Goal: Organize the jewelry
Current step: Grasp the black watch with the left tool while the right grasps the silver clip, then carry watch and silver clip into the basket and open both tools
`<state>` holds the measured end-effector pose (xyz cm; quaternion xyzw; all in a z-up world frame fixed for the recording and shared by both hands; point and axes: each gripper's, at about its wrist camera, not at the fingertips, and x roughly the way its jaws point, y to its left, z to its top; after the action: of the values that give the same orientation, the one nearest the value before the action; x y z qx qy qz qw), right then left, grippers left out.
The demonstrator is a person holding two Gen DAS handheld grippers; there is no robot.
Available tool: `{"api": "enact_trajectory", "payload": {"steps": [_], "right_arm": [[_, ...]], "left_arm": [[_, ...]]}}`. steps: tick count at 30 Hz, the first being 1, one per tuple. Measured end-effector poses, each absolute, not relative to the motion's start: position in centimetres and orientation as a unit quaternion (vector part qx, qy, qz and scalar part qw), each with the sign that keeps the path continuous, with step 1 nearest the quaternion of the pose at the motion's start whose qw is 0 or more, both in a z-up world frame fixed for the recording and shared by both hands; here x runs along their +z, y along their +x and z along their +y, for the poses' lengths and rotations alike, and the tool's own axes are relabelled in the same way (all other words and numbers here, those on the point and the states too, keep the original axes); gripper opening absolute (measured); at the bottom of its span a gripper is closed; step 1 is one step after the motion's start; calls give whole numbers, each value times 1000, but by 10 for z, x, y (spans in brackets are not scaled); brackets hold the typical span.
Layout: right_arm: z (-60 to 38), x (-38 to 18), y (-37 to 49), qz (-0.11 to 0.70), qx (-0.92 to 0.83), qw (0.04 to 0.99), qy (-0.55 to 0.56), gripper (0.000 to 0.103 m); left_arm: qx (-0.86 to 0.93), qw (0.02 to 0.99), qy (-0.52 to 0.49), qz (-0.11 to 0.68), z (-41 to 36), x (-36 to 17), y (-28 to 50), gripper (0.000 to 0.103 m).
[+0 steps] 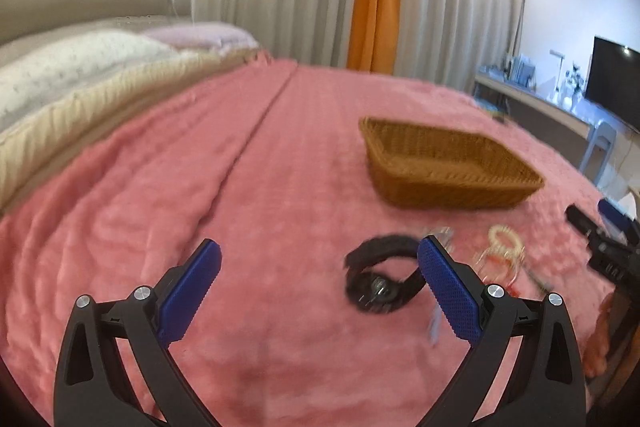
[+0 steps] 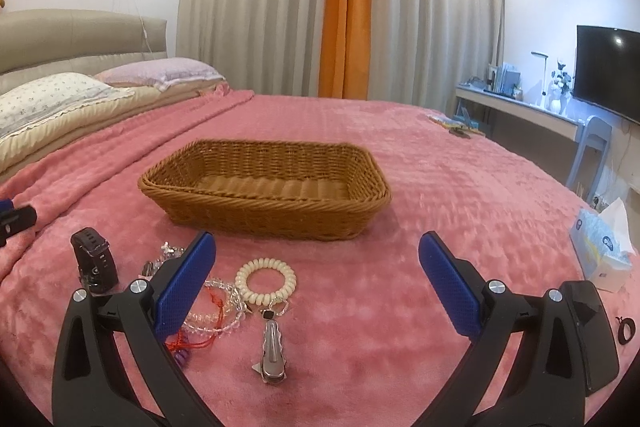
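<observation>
An empty wicker basket sits on the pink bedspread. In front of it lies the jewelry: a black watch, a cream spiral hair tie, clear bead bracelets with a red cord, and a silver hair clip. My right gripper hovers open just right of the pile, holding nothing. My left gripper is open above the blanket, its right finger beside the watch. The left wrist view is blurred.
Pillows and a headboard are at the far left. A tissue box and a black hair band lie near the bed's right edge. A desk, a chair and a TV stand beyond it.
</observation>
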<state>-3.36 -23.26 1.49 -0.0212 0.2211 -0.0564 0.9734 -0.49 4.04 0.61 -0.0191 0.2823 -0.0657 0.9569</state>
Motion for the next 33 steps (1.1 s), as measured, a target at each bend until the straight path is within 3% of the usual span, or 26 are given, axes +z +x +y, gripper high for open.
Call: {"api": "enact_trajectory", "payload": {"steps": [3,5,6,15,19,22,24,27,28,30,33], "right_arm": [[-244,14,-26,249,-45,967,0,97],[-258,13,-17,278,-29,960,24,96],[-263,13,-13,291,-28,956,31,96],[-273,-9,-7,383,-3,923,35,78],[-257,-28,-17,420,27,907,35,62],[-237,-37,-22,430,31,902,9,48],[-227,-39,-21,432,19,901,-17,33],[-221,-42,-19,438,21,898,-26,27],[-221,-43,-19,439,20,898,-28,23],[-222,-43,-19,441,21,897,-28,15],[-224,-40,-21,438,23,898,-27,14]], "left_arm": [[-61,943,2,326,36,-6,11,94],[-71,935,11,346,32,-12,18,83],[-77,932,18,353,28,-14,20,83],[-102,920,8,378,18,-22,42,71],[-103,914,13,393,15,-29,46,57],[-98,915,9,391,16,-30,48,54],[-99,916,7,390,15,-30,50,38],[-100,912,12,399,9,-34,57,26],[-100,911,15,400,7,-35,59,15],[-99,912,18,397,6,-35,59,14],[-101,915,16,389,7,-33,57,12]]}}
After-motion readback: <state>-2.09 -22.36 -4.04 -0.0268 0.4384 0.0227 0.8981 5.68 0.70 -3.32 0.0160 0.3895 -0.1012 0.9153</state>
